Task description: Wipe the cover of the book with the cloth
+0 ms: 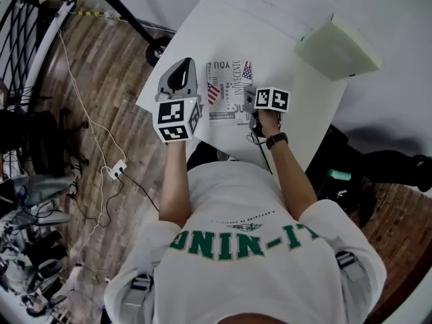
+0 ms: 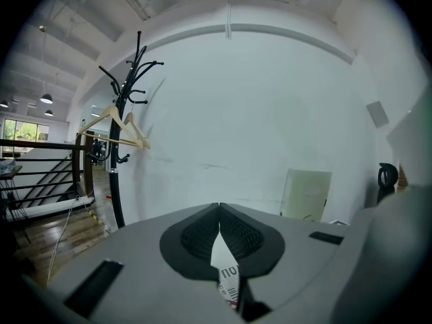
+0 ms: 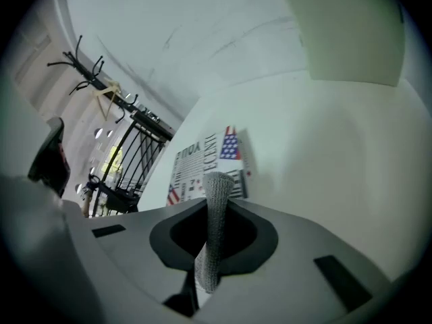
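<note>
The book [image 1: 228, 90] lies flat on the white table [image 1: 202, 32], its cover printed with black lettering and small flags. My right gripper [image 1: 251, 102] sits low over the book's right edge and is shut on a grey knitted cloth [image 3: 215, 211]; in the right gripper view [image 3: 217, 181] the cloth stands up between the pads with the book [image 3: 202, 166] just beyond. My left gripper [image 1: 181, 69] hovers at the book's left side, pointing level toward the wall. Its jaws [image 2: 219, 211] meet at the tips, and a sliver of the printed cover [image 2: 229, 282] shows through the slit below.
A pale green foam block [image 1: 337, 46] sits at the table's far right corner. A black coat rack [image 2: 121, 113] with a wooden hanger stands by the wall on the left. A power strip [image 1: 115, 171] and cables lie on the wooden floor left of the table.
</note>
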